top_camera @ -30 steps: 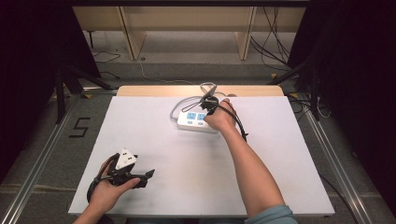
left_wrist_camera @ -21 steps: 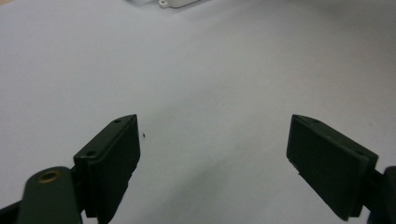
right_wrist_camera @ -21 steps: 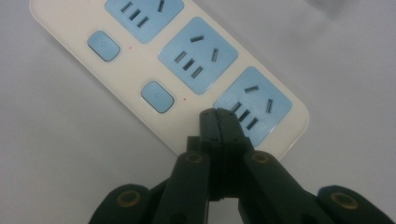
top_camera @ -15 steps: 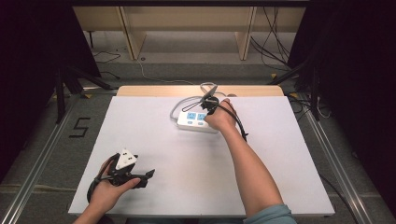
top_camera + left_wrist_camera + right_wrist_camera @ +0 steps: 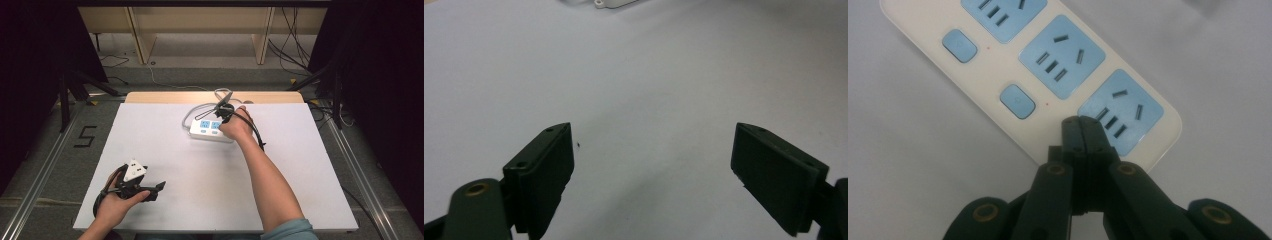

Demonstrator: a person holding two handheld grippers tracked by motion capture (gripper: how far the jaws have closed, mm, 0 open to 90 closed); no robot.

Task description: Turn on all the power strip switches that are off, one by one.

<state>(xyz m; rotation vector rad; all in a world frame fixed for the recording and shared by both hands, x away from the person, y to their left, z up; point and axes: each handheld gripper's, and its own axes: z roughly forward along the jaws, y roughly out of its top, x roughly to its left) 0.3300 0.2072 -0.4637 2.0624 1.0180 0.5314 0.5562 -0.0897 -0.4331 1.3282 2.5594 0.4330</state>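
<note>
A white power strip (image 5: pixel 206 128) with blue sockets and blue switch buttons lies at the back middle of the white table (image 5: pixel 150 145). My right gripper (image 5: pixel 221 118) points down at the strip's right end. In the right gripper view its jaws (image 5: pixel 1081 121) are shut with nothing between them. Their tips sit over the power strip (image 5: pixel 998 75) beside the last socket, in line with the row of buttons; whether they touch it I cannot tell. My left gripper (image 5: pixel 160 188) rests open near the table's front left. In its own view the left gripper (image 5: pixel 654 129) has only bare table between its pads.
The strip's white cord (image 5: pixel 189 116) loops toward the wooden back edge (image 5: pixel 165 96). A corner of the strip (image 5: pixel 600 3) shows at the top of the left gripper view. A "5" mark (image 5: pixel 85 136) is on the floor at the left, and cables lie behind the table.
</note>
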